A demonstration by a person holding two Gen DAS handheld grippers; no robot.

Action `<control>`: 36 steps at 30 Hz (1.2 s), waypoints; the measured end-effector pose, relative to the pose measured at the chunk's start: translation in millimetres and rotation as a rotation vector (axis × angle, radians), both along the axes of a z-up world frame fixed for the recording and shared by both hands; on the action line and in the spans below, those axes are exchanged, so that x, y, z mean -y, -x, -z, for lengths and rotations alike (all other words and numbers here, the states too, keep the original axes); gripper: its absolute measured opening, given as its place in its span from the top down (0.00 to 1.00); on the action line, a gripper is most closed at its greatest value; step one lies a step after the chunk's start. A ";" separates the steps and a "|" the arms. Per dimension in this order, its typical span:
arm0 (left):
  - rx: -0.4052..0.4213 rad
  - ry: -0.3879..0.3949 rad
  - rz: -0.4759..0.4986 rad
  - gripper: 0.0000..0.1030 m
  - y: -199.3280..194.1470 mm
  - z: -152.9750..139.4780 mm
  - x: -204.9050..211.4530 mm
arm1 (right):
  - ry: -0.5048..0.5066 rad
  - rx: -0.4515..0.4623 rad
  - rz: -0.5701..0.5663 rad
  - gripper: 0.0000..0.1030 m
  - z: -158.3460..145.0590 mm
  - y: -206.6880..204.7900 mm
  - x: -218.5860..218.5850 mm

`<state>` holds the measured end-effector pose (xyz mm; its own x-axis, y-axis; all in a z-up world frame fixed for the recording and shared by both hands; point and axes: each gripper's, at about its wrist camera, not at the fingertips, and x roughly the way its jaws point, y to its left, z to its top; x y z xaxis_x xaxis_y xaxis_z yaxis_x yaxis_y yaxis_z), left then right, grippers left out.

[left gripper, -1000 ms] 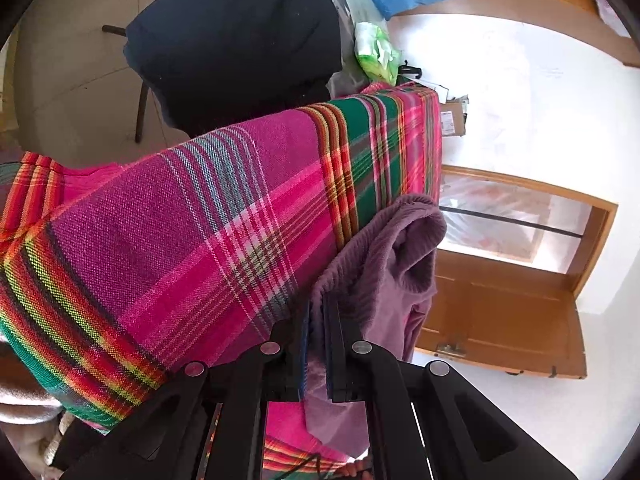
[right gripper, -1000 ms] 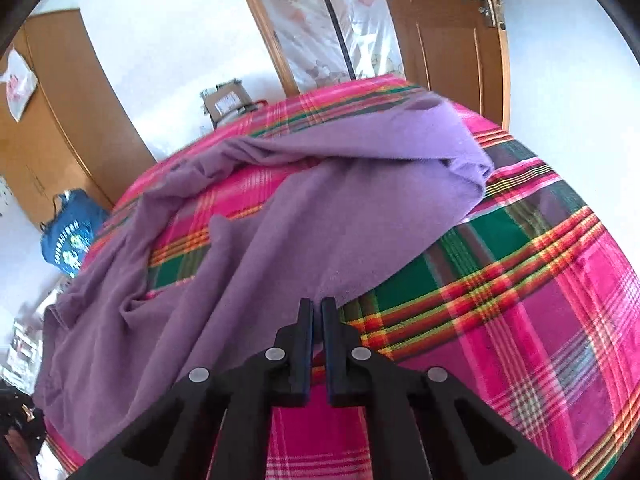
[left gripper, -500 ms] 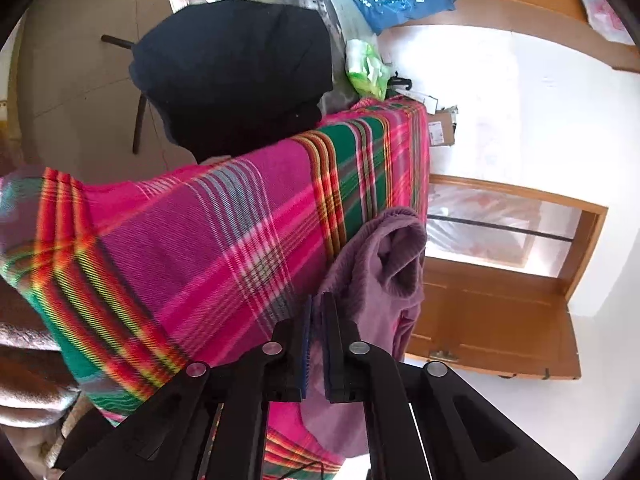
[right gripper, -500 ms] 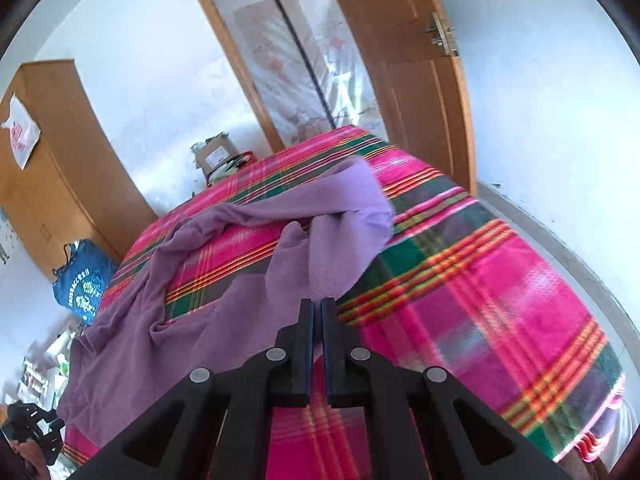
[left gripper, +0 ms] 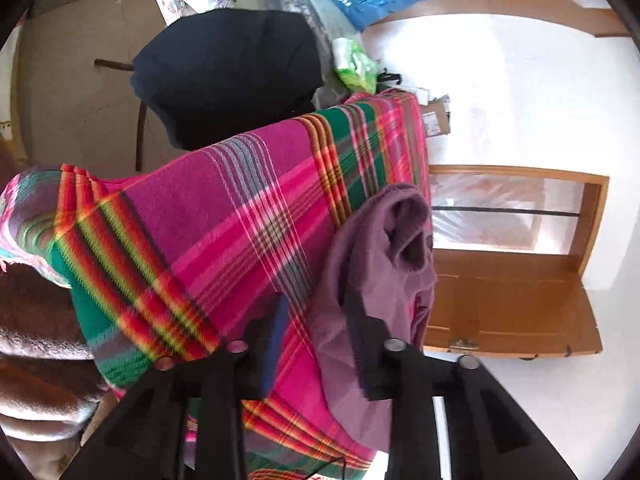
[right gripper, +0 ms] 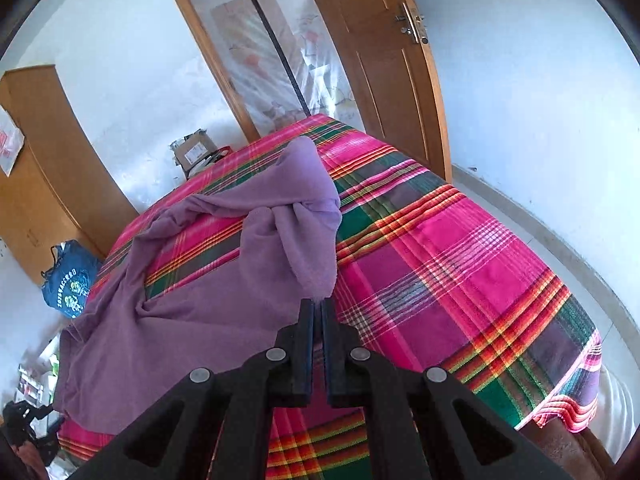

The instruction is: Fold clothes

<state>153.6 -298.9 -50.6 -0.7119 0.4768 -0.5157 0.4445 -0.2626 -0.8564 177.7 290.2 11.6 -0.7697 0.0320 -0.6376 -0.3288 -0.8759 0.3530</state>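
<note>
One soft purple knit garment [right gripper: 224,280] lies rumpled across one pink, green and red plaid cloth [right gripper: 460,264] covering a table. Right gripper [right gripper: 316,312]: fingers pinched together on a fabric edge, lifting it off the cloth. Left gripper [left gripper: 316,344]: fingers spread apart, the purple fabric draped between them, not clamped. Judgement: fold goes best if the raised edge travels level, kept taut, and lands square on the flat part. Count: garments 1, grippers 2.
</note>
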 end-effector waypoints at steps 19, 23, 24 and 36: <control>0.031 0.330 0.038 0.85 30.4 -21.9 -42.8 | 0.025 0.014 -0.016 0.96 12.8 0.5 -2.4; 0.037 0.308 0.015 0.90 29.9 -16.8 -38.8 | 0.026 0.015 -0.022 0.96 13.3 0.8 -2.9; 0.030 0.294 0.003 0.90 28.5 -17.1 -36.9 | 0.026 0.015 -0.023 0.96 13.2 0.8 -2.9; -0.040 0.220 -0.039 0.91 9.0 -28.2 -28.2 | 0.036 -0.018 -0.024 0.96 1.5 -14.6 1.5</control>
<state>144.6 -270.6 -22.4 -0.7498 0.3278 -0.5747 0.4245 -0.4279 -0.7979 192.3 288.7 10.1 -0.7811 -0.0089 -0.6244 -0.3016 -0.8701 0.3897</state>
